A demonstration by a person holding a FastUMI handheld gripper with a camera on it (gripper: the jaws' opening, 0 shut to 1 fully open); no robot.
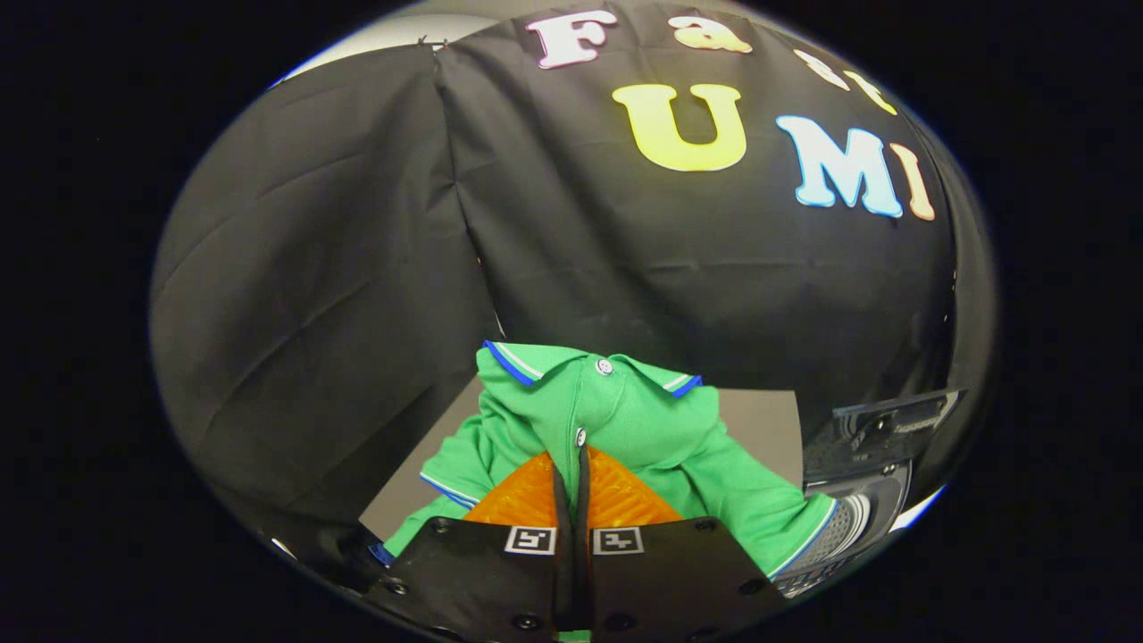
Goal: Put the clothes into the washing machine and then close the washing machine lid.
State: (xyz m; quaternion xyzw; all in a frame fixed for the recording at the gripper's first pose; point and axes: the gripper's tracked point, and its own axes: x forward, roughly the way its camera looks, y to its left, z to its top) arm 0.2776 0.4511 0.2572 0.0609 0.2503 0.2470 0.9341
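While the gripper (pixel 571 464) pinches the green polo shirt (pixel 625 429) between nearly closed fingers, shirt hanging above grey table (pixel 759 429), washing machine (pixel 857 500) just beside.

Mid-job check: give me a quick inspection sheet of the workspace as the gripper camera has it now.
Surface: grey tabletop behind the shirt.
Job's things: green polo shirt lifted, collar up, pinched at the placket; washing machine low beside it, lid raised.
Clutter: nothing seen.
Grippers: gripper jaws shut on the shirt fabric.
Cables: nothing seen.
Surroundings: black cloth booth wall beyond.
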